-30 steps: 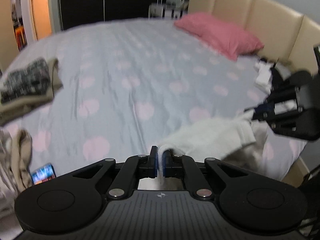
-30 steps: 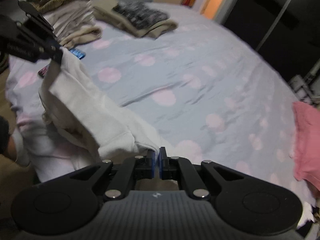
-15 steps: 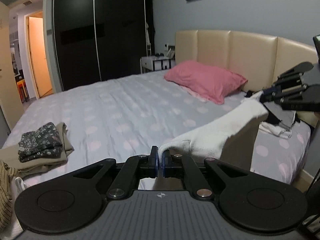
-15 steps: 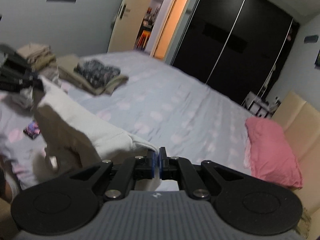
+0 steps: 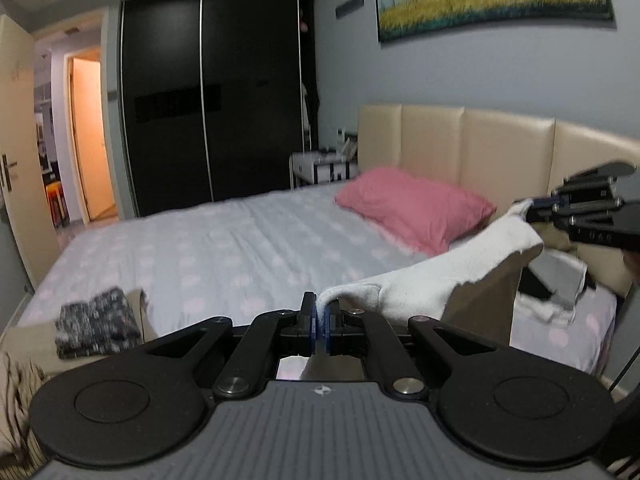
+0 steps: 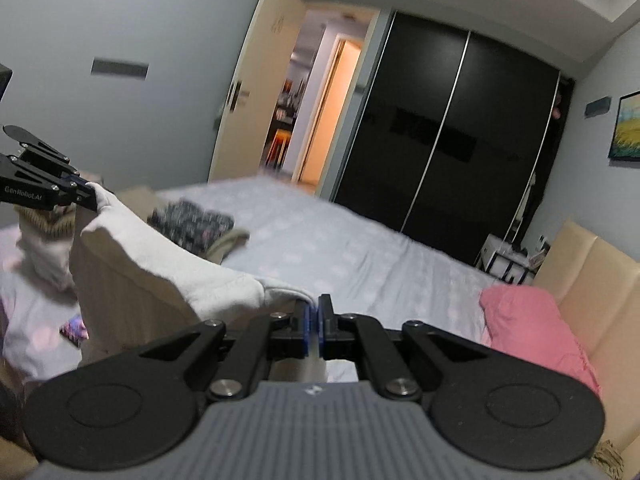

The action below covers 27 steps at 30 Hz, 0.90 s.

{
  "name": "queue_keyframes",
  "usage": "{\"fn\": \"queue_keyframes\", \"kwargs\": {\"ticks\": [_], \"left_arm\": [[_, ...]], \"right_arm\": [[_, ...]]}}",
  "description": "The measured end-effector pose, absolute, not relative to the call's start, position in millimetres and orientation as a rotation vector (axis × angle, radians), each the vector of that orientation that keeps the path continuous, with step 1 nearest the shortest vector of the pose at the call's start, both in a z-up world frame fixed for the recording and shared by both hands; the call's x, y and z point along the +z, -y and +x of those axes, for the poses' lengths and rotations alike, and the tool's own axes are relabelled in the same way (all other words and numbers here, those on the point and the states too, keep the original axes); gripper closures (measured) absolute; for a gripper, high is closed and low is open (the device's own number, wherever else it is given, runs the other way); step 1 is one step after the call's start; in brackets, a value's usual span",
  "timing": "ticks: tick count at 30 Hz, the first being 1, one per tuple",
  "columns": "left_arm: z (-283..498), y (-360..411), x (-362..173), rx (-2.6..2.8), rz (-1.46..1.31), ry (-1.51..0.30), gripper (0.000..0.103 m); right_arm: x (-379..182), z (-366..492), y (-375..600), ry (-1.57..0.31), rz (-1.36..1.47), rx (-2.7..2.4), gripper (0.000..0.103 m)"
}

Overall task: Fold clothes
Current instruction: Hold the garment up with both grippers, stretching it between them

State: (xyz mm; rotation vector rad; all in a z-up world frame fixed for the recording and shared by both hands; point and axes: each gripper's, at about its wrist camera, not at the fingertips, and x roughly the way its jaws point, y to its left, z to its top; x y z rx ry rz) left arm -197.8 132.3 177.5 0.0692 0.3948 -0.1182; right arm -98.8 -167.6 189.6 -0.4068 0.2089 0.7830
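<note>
A white garment (image 5: 440, 276) hangs stretched in the air between my two grippers, above the near edge of the bed. My left gripper (image 5: 319, 322) is shut on one corner of it. My right gripper (image 6: 314, 328) is shut on the other corner. The garment also shows in the right wrist view (image 6: 168, 268), sagging below its top edge. The right gripper shows at the right of the left wrist view (image 5: 540, 204). The left gripper shows at the left of the right wrist view (image 6: 86, 196).
A bed (image 5: 224, 248) with a pale dotted sheet lies ahead, with a pink pillow (image 5: 412, 204) by the beige headboard (image 5: 480, 148). Folded clothes, one dark patterned (image 5: 96, 322), lie at its left corner. More clothes (image 5: 556, 284) lie at the right. A phone (image 6: 74, 328) lies on the sheet.
Both grippers have risen with the white garment, lifting it off the bed and stretching it out. The views have tilted up from the sheet to the room.
</note>
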Motion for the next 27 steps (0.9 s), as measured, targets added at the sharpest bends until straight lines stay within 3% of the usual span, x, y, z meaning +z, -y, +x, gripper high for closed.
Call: {"fn": "queue_keyframes", "kwargs": {"ticks": [17, 27], "left_arm": [[-216, -112, 291, -0.125, 0.100, -0.138, 0.101], [-238, -101, 324, -0.109, 0.131, -0.041, 0.101]], "right_arm": [[314, -132, 197, 0.073, -0.335, 0.742, 0.098], [357, -166, 198, 0.196, -0.363, 0.713, 0.099]]}}
